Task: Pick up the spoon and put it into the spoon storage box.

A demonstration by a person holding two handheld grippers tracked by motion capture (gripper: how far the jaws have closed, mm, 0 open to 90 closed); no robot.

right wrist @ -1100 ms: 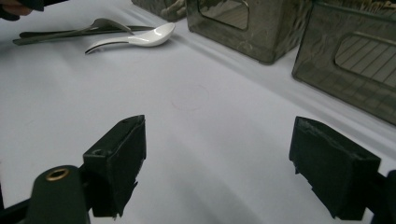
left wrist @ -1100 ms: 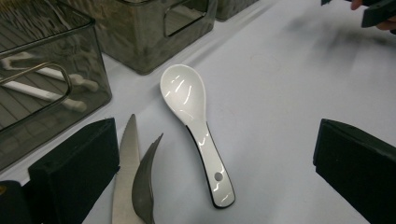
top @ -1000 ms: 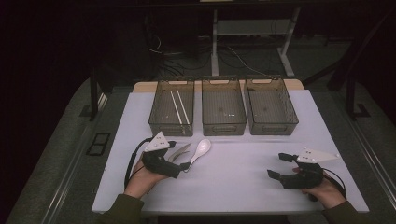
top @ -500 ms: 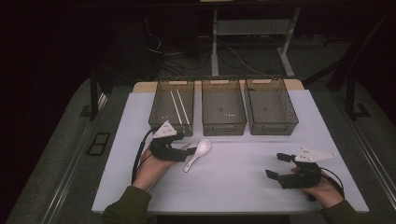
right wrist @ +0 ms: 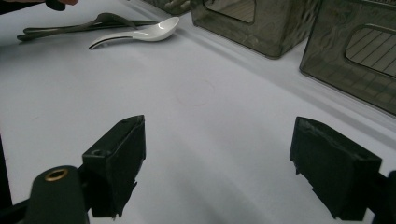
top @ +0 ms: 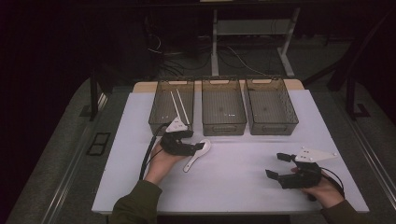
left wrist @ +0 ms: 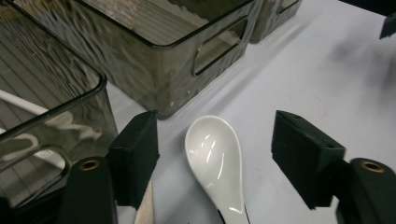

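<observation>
A white ceramic spoon (top: 198, 152) lies on the white table (top: 233, 191), just in front of the left and middle bins. My left gripper (top: 194, 141) is open, its jaws standing on either side of the spoon's bowl. In the left gripper view the spoon (left wrist: 215, 161) lies between the two black pads of that gripper (left wrist: 217, 135), apart from both. My right gripper (top: 276, 165) is open over bare table at the front right, with nothing between its jaws. Far off at the upper left of the right gripper view (right wrist: 217, 154) lies the spoon (right wrist: 152, 31).
Three dark see-through bins stand in a row at the back: the left bin (top: 159, 122) holds two white chopsticks (top: 180, 106), then the middle bin (top: 224, 128) and the right bin (top: 274, 127). The bins' front walls are close ahead of the left gripper.
My left gripper has moved away from the person and to the right, up to the spoon, and now straddles its bowl. The right gripper has stayed put.
</observation>
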